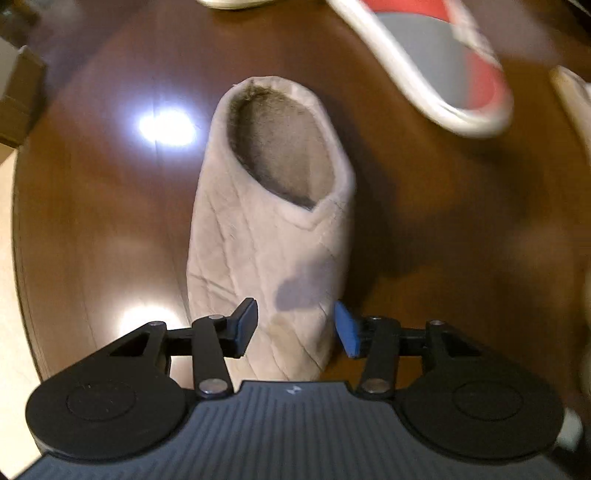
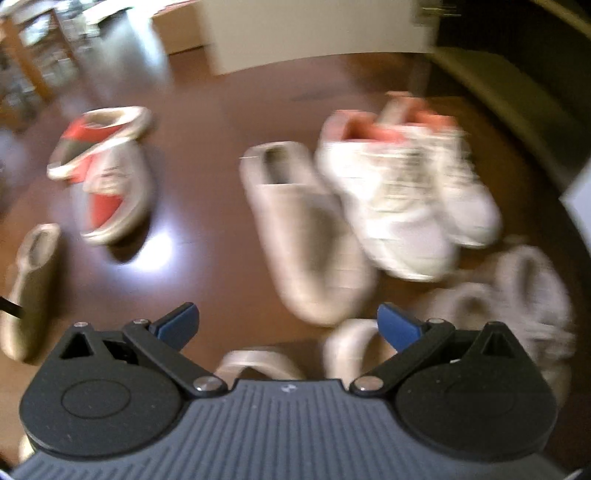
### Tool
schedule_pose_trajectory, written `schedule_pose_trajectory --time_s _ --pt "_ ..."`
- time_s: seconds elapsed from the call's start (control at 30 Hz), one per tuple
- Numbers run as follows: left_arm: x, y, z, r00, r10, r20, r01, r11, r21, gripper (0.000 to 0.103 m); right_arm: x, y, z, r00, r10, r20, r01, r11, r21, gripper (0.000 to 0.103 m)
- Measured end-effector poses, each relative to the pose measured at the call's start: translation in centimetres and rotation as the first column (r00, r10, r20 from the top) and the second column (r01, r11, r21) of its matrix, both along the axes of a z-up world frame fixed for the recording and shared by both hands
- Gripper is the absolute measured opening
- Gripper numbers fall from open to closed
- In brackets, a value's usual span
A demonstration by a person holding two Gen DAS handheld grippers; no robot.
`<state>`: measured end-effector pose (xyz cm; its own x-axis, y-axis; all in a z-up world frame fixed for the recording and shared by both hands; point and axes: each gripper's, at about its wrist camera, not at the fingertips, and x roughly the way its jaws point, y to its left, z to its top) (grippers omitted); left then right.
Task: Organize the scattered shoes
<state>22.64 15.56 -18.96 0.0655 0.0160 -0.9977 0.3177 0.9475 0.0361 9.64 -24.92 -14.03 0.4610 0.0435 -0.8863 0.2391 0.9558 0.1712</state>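
Observation:
My left gripper (image 1: 295, 328) is shut on the toe of a beige quilted slipper (image 1: 273, 206), whose grey fleecy opening points away from me. The same slipper (image 2: 29, 288) shows at the far left of the right wrist view. My right gripper (image 2: 286, 325) hangs open over the dark wooden floor (image 2: 207, 122) with nothing between its fingers. Ahead of it lies the matching beige slipper (image 2: 306, 236). A pair of white sneakers (image 2: 406, 199) sits just right of that. Red and white shoes (image 2: 103, 173) are piled at the left; one red and white shoe (image 1: 443, 66) lies beyond the held slipper.
Grey fluffy slippers (image 2: 517, 295) lie at the right, and two pale slippers (image 2: 258, 363) sit just under the right gripper. A white box (image 2: 295, 33) and a dark low shelf (image 2: 517, 92) stand at the back. A cardboard box (image 1: 18, 96) is at the left.

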Motion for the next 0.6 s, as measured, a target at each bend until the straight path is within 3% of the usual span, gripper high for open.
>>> schedule_pose_trajectory --time_s 0.07,0.17,0.23,0.37,0.4,0.47,0.53,0.6 --pt "-1.9 0.8 1.7 0.999 0.012 0.051 -0.012 1.0 -0.015 0.073 2.1 3.2 -0.8 0.998 0.058 -0.017 -0.057 0.995 0.081 0.102" --pt "-1.0 2.9 2.8 0.991 0.091 0.097 -0.089 0.996 -0.026 0.073 5.8 8.4 -2.7 0.99 0.132 -0.049 -0.118 0.967 0.225 0.097" --pt "0.9 4.7 3.5 0.972 0.191 0.14 -0.187 0.982 -0.04 0.073 8.7 12.0 -4.1 0.983 0.174 -0.065 -0.145 0.938 0.315 0.094" --pt "3.5 8.7 4.2 0.907 0.39 0.161 -0.379 0.921 -0.094 0.073 14.6 19.1 -5.1 0.953 0.301 0.027 -0.286 0.871 0.4 0.071" --pt "3.7 9.8 4.2 0.891 0.424 0.163 -0.413 0.906 -0.097 0.072 15.4 20.8 -4.9 0.931 0.358 0.075 -0.359 0.852 0.38 0.071" --pt "3.8 11.2 4.0 0.864 0.474 0.17 -0.465 0.881 -0.09 0.072 17.2 24.9 -5.0 0.839 0.518 0.165 -0.542 0.772 0.332 0.07" --pt "2.9 12.4 3.4 0.845 0.513 0.153 -0.507 0.858 -0.081 0.072 18.5 27.8 -6.1 0.768 0.617 0.175 -0.636 0.701 0.323 0.065" --pt "2.3 13.2 2.9 0.84 0.526 0.135 -0.521 0.85 -0.075 0.072 19.7 30.1 -8.0 0.74 0.659 0.135 -0.662 0.679 0.317 0.059"
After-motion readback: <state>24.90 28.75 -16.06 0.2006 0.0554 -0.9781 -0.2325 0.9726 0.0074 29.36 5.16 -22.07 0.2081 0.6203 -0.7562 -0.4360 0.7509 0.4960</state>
